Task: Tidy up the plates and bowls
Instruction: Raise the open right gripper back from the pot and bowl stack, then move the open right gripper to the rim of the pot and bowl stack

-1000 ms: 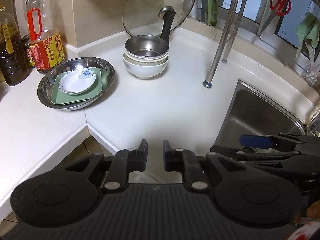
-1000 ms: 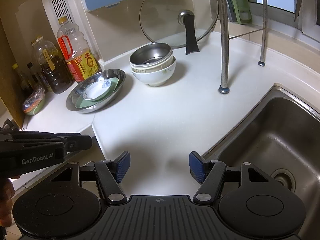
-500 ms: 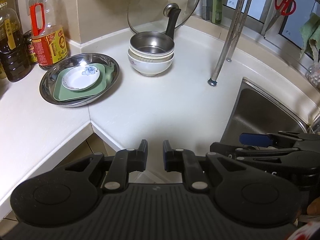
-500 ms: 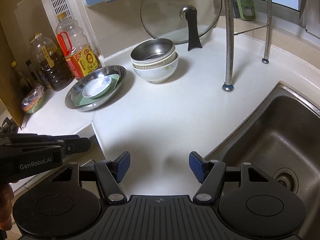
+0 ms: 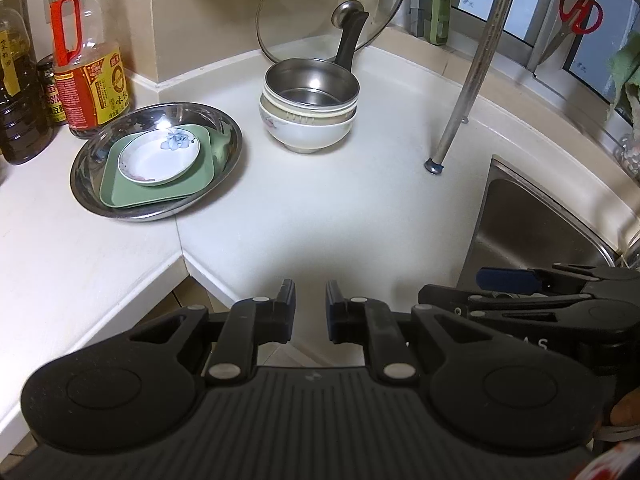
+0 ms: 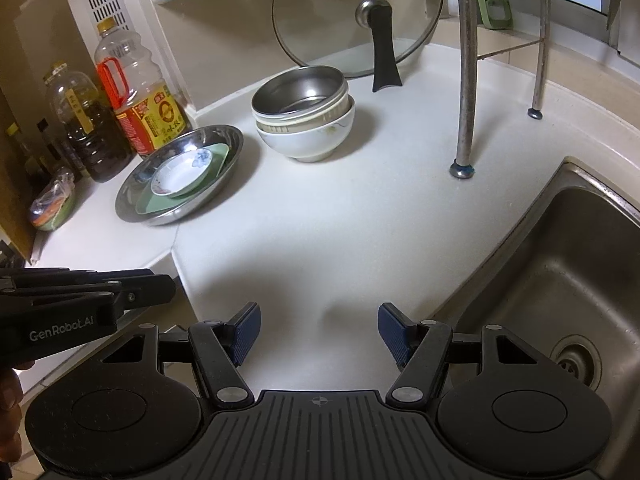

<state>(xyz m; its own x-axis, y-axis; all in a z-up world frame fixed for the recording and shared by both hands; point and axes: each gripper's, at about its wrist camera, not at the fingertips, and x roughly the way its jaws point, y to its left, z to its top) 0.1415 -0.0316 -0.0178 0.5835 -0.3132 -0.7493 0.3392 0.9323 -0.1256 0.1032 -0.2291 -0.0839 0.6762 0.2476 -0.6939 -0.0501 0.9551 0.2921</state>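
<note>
Both grippers have moved in toward the countertop (image 5: pixel 320 208) since a second ago, so the dishes now sit larger and lower in both wrist views; nothing on the counter itself has shifted.

The left gripper (image 5: pixel 310 312) hangs over the counter's near edge with its jaws nearly closed, only a narrow gap between them and nothing in it. The right gripper (image 6: pixel 319 332) also hovers above the near edge, just beside the sink (image 6: pixel 560 264), with its blue pads (image 6: pixel 247 330) standing well apart and empty. Neither opening has changed.

The stack of bowls (image 5: pixel 308 114) stands toward the back corner of the counter, a steel bowl nested on top of white ones, in front of the glass lid (image 5: pixel 332 12) that leans on the wall. Left of it, near the counter's left back edge, the steel dish (image 5: pixel 156 162) holds a green plate (image 5: pixel 120 196), and a small white saucer (image 5: pixel 159 156) with a blue flower rests on that. Oil bottles (image 5: pixel 86 52) stand just behind the dish. A rack leg (image 5: pixel 460 104) rests on the counter between the bowls and the sink.
</note>
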